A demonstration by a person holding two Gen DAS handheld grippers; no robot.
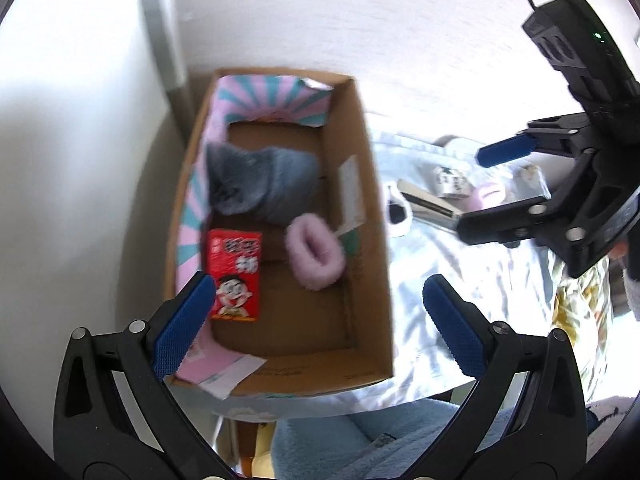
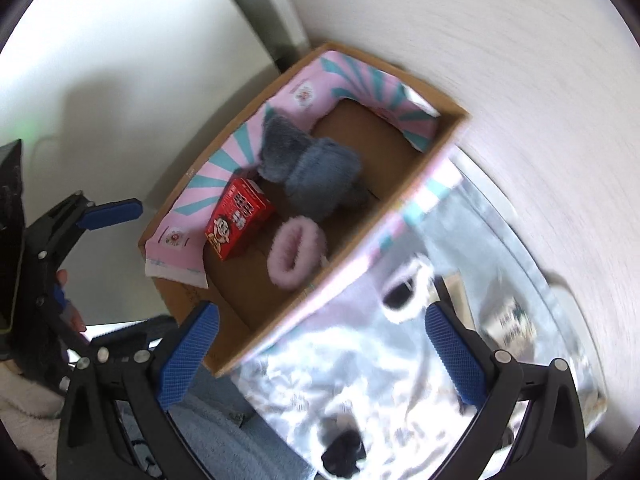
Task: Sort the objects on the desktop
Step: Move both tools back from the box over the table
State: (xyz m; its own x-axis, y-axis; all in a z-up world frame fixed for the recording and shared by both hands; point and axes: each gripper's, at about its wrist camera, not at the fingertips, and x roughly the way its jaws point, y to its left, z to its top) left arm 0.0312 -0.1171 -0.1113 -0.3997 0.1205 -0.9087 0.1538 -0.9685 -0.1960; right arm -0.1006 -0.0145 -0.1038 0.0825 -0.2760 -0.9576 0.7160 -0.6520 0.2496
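Cardboard box (image 1: 370, 184) at frame centre is holding a red carton (image 1: 235, 276), grey plush (image 1: 260, 186) and pink scrunchie (image 1: 316, 254); several items are waiting right on the silvery mat (image 1: 452, 280); left gripper (image 1: 320, 320) and right gripper (image 2: 324, 356) are both hanging released, empty

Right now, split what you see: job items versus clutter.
Job:
cardboard box
red snack carton
pink fuzzy ring
grey plush item
stapler
small printed cube

Clutter:
shiny table cover
wall
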